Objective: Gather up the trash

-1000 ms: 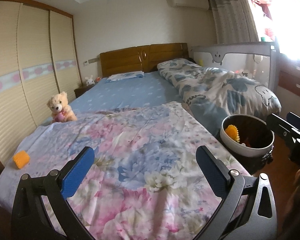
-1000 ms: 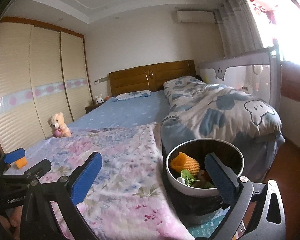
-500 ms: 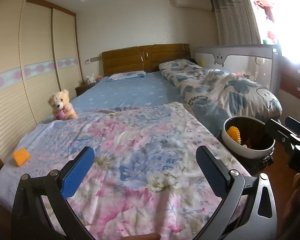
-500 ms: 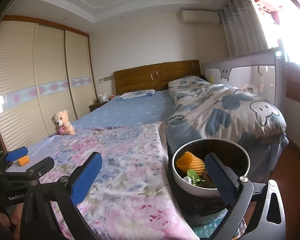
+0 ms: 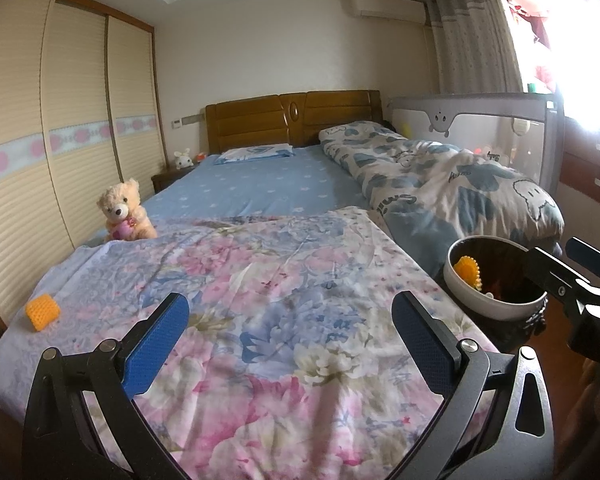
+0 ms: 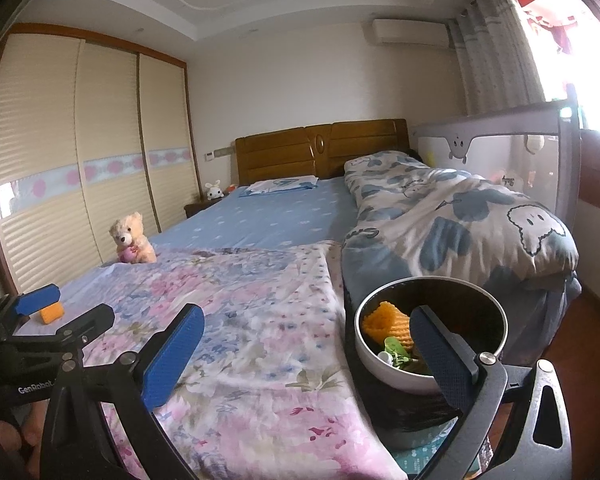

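Since a second ago both cameras have drawn back a little from the bed; the orange foam net (image 5: 42,312) now sits higher in the left wrist view, and the bin rim has slid rightward. Going left to right: that short mesh tube lies on the floral quilt (image 5: 268,300) near the bed's left edge, on its side, its long axis slanting from near left to far right, an open end facing the camera; the teddy bear (image 5: 125,216) sits upright beyond it, well apart. The left gripper (image 5: 290,344) hovers over the quilt, jaws spread wide and empty. The right gripper (image 6: 302,354) likewise gapes with nothing between its pads. The white bin (image 6: 370,360) stands beside the bed's right edge, a second orange net (image 6: 386,326) inside among green scraps.
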Tool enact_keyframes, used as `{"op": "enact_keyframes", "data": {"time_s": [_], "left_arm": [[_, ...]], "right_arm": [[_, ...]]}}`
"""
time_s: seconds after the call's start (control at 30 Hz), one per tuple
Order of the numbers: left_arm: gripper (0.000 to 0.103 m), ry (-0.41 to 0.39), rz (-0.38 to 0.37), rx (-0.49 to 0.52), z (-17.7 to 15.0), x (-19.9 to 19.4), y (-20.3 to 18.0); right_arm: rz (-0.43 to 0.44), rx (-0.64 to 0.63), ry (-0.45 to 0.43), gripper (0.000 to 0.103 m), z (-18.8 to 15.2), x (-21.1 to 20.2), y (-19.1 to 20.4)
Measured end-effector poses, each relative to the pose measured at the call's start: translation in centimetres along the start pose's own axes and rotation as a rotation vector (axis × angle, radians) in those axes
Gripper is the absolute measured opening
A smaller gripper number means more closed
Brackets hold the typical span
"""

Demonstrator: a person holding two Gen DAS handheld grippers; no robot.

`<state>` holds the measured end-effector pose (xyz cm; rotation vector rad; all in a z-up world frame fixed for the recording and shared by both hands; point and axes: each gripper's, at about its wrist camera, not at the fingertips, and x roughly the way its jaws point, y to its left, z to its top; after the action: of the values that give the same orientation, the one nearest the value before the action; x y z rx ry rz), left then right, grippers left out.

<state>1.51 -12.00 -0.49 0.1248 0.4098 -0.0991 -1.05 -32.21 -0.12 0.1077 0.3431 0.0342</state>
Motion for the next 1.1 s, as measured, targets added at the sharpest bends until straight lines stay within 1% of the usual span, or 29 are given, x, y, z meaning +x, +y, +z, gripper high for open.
{"op": "enact_keyframes", "data": {"time_s": [1.1], "left_arm": [[0.103, 0.002, -0.006, -0.005, 0.04, -0.07, -0.03]], "right_arm": [[0.007, 0.002, 0.001, 0.103, 0.12, -0.07, 0.46]]}}
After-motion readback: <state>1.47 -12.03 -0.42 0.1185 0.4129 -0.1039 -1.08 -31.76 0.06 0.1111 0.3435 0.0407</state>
